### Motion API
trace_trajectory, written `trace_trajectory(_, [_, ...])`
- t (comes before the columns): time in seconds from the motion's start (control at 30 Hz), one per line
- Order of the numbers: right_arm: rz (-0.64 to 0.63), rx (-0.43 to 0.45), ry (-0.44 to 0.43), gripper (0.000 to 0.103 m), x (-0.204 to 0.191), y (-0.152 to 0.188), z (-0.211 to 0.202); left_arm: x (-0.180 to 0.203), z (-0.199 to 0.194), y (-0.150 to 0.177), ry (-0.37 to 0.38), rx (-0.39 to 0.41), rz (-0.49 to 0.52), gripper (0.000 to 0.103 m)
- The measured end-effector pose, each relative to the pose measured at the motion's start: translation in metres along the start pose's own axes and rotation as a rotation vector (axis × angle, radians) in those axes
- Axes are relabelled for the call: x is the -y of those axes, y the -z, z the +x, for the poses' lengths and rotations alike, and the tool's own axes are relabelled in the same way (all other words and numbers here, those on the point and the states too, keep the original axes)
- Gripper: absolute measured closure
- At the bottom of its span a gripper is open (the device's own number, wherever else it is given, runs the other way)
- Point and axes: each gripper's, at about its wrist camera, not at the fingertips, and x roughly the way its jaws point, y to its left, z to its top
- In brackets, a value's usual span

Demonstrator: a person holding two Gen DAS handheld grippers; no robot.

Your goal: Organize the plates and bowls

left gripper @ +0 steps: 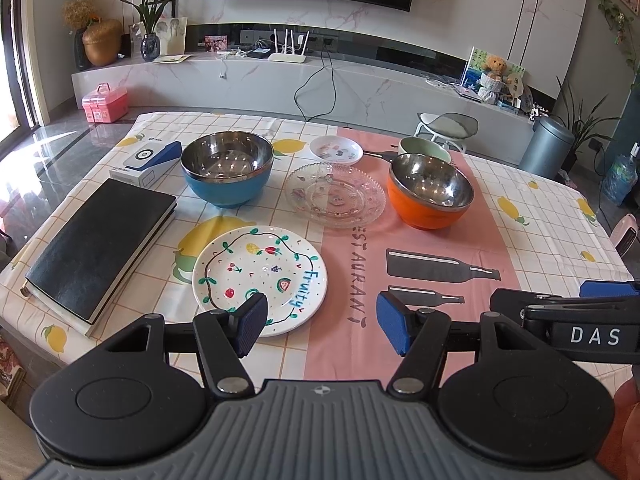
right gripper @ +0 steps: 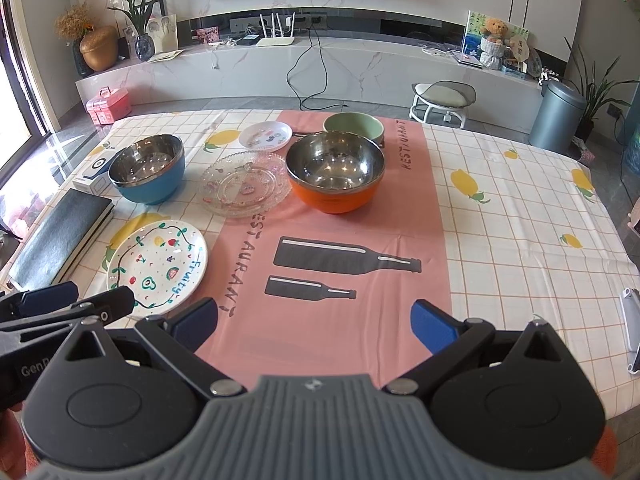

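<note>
On the tablecloth sit a blue steel-lined bowl (left gripper: pixel 227 168) (right gripper: pixel 147 168), an orange steel-lined bowl (left gripper: pixel 430 190) (right gripper: pixel 335 172), a green bowl (left gripper: pixel 424 147) (right gripper: pixel 353 125) behind it, a clear glass plate (left gripper: pixel 335 195) (right gripper: pixel 245 188), a small white patterned dish (left gripper: pixel 336 148) (right gripper: pixel 265 135) and a white "fruity" plate (left gripper: pixel 259 278) (right gripper: pixel 157 267). My left gripper (left gripper: pixel 322 326) hovers open over the near table, its left pad over the fruity plate's near rim. My right gripper (right gripper: pixel 316 326) hangs open above the pink strip, holding nothing.
A black book (left gripper: pixel 100 244) (right gripper: pixel 60 236) and a white-blue box (left gripper: pixel 146 162) lie at the table's left. A white object (right gripper: pixel 632 328) rests at the right edge. Beyond the table are a stool (right gripper: pixel 442 98), a bin (right gripper: pixel 558 116) and a TV bench.
</note>
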Motion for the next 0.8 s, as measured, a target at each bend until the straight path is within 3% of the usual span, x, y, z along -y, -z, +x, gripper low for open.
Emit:
trace_trajectory(0.23, [0.001,0.008,-0.020,0.003,0.003,0.004,0.007,-0.004,0.004,0.002,0.015,-0.001,-0.003,0.029])
trace_trajectory(0.5, [-0.014,0.132,-0.129,0.004,0.005,0.014,0.023,-0.028,0.016,-0.002,0.031,0.046,0.000,0.030])
trace_trajectory(0.57, [-0.027,0.156,-0.139,0.009,0.002,0.016,0.031,-0.038,0.023,-0.002,0.037,0.053,-0.020,0.035])
trace_trajectory(0.63, [-0.033,0.172,-0.161,0.022,0.000,0.016,0.042,-0.050,0.031,-0.003,0.028,0.054,-0.041,0.039])
trace_trajectory(0.77, [-0.019,0.173,-0.207,0.036,-0.005,0.013,0.068,-0.077,0.048,-0.001,-0.016,0.053,-0.094,0.050])
trace_trajectory(0.8, [-0.020,0.172,-0.220,0.045,-0.007,0.013,0.074,-0.082,0.052,-0.001,-0.025,0.048,-0.103,0.052])
